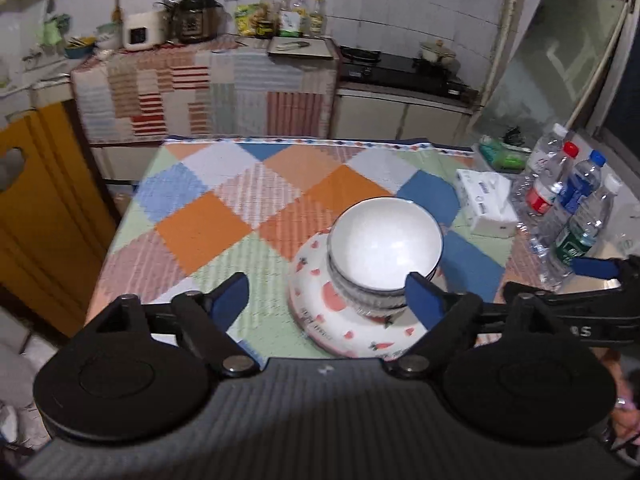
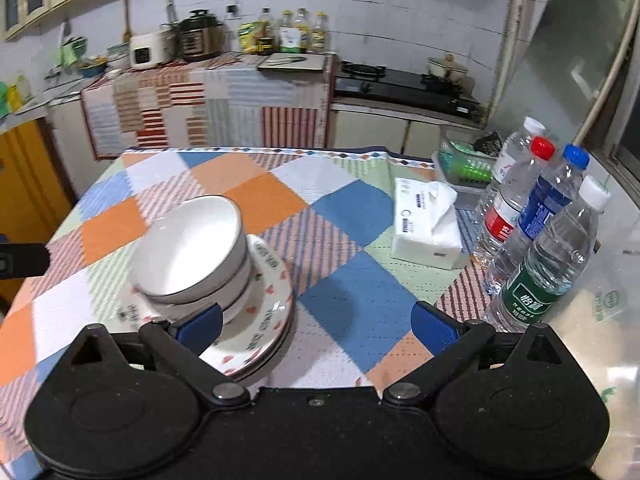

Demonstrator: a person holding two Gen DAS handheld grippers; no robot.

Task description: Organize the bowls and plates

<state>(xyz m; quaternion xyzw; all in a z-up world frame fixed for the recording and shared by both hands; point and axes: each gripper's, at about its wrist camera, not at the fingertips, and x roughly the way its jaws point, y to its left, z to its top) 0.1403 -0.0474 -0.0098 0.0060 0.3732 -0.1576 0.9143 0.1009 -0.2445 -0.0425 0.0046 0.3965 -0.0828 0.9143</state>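
Stacked white ceramic bowls [image 1: 385, 250] sit nested on patterned plates [image 2: 266, 320] for compact storage; left gripper [image 1: 328, 300] and right gripper [image 2: 318, 326] both gape released, empty

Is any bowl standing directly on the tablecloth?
No, the white bowls are stacked on the patterned plates, which lie on the checked tablecloth.

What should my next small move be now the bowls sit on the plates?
Probably back both grippers away and stop. The white bowls sit nested on the patterned plates, one stack on the checked tablecloth. The left gripper and right gripper are open and hold nothing.
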